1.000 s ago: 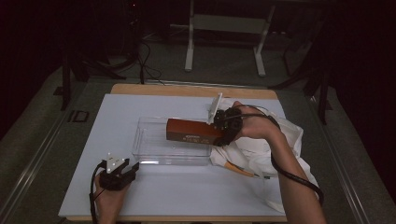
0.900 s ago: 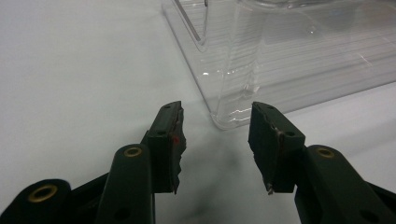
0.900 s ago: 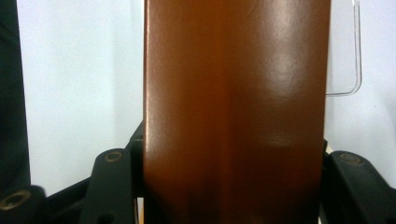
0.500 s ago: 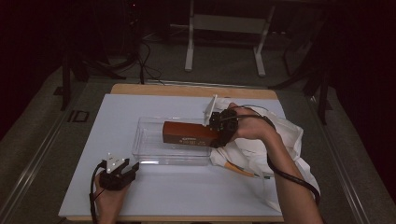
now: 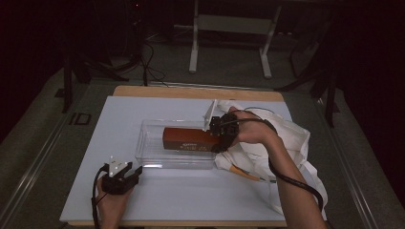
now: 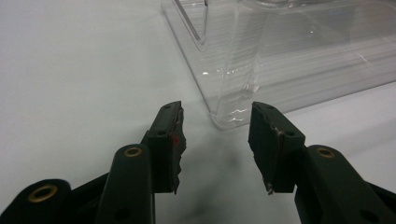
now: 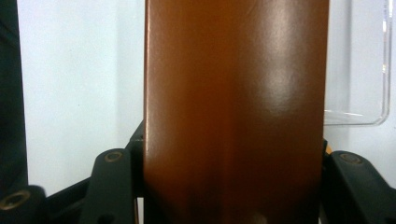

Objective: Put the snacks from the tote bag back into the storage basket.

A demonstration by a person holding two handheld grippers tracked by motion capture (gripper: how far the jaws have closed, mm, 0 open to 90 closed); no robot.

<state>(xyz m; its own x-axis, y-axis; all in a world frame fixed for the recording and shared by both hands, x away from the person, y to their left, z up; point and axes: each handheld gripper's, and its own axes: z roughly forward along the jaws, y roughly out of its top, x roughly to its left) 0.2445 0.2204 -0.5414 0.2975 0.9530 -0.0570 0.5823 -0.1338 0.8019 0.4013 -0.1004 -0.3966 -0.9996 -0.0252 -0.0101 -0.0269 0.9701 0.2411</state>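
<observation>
High view: right claw point(image 5: 220, 132) clenches the brown box's point(image 5: 188, 140) end over the clear bin point(image 5: 153, 157).

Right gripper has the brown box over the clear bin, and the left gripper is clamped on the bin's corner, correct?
Not quite. The left gripper is open, short of the clear bin, as the left gripper view shows. The right gripper does hold the brown box over it.
</observation>
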